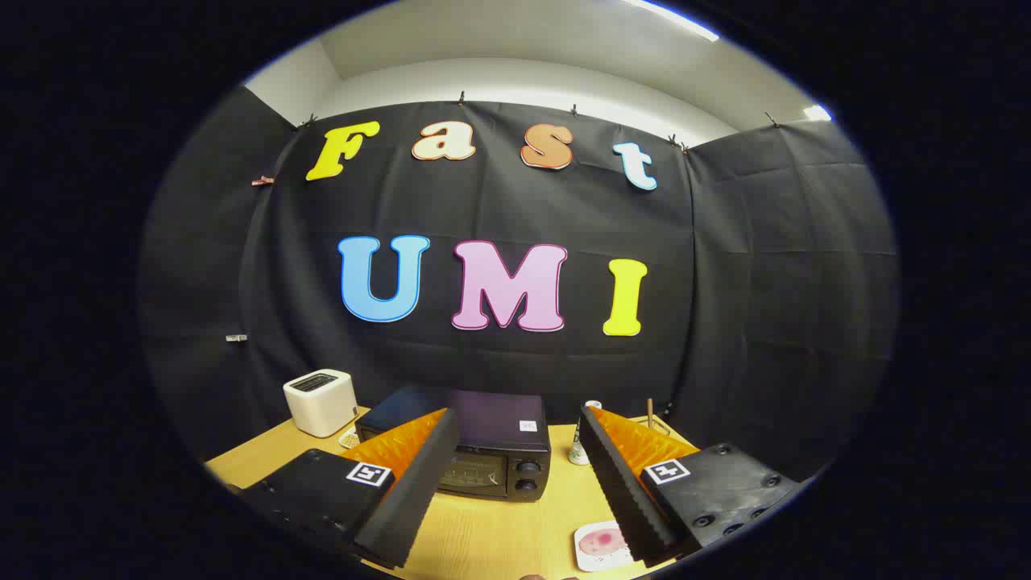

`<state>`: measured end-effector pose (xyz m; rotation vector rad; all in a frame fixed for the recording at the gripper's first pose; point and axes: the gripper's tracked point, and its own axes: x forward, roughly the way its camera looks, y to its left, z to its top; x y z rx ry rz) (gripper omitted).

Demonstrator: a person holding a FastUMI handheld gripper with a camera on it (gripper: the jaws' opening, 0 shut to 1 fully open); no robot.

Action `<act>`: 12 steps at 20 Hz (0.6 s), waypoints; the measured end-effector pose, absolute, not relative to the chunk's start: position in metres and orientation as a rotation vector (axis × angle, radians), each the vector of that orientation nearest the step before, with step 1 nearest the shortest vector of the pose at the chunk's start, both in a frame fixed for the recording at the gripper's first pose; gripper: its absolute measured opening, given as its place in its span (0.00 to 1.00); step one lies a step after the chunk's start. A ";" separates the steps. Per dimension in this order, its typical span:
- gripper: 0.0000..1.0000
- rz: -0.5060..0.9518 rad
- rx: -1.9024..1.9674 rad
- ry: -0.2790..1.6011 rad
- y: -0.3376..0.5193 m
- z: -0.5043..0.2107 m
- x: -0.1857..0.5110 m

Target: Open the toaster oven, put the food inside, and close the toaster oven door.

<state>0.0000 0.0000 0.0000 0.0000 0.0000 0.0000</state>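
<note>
Nearest, the gripper (pixel 515 491) is held above the table (pixel 475 540), fingers spread wide and holding nothing.

Item: food, a pinkish piece on a small white plate (pixel 600 548), lying at about 5 o'clock from the gap between the fingers, just beside the right finger and partly hidden by it.

Item: toaster oven (pixel 491 455), dark, door shut, seen ahead at 12 o'clock between the fingers; two knobs are set at its right side.

Item: white toaster (pixel 320 401), beyond the oven at 10 o'clock.

Item: small white bottle (pixel 581 443) and a stick in a clear holder (pixel 651 417), at 1 to 2 o'clock, near the oven's right side.

Risks noted: the door handle cannot be made out, so a knob could be caught instead. If the door is pulled hard, the light oven may be dragged across the table. The bottle may be knocked over by the right finger on approach. The plate could be clipped when the food is reached for.
</note>
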 end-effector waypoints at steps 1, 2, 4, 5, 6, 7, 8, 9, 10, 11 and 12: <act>0.98 0.007 0.003 0.000 0.004 0.000 0.000; 0.98 0.011 0.002 -0.002 0.007 0.000 0.000; 0.98 0.017 0.004 -0.003 0.011 0.000 -0.001; 0.98 0.018 0.007 -0.001 0.013 -0.001 -0.001; 0.98 0.019 0.011 0.001 0.014 -0.002 -0.002; 0.98 0.019 0.014 0.004 0.015 -0.002 -0.003; 0.98 0.017 0.014 0.005 0.014 -0.003 -0.002; 0.98 0.015 0.012 0.006 0.013 -0.003 -0.002; 0.98 0.013 0.011 0.007 0.012 -0.003 -0.002; 0.98 0.011 0.012 0.006 0.012 -0.003 -0.002; 0.98 0.006 0.013 0.006 0.010 -0.003 -0.003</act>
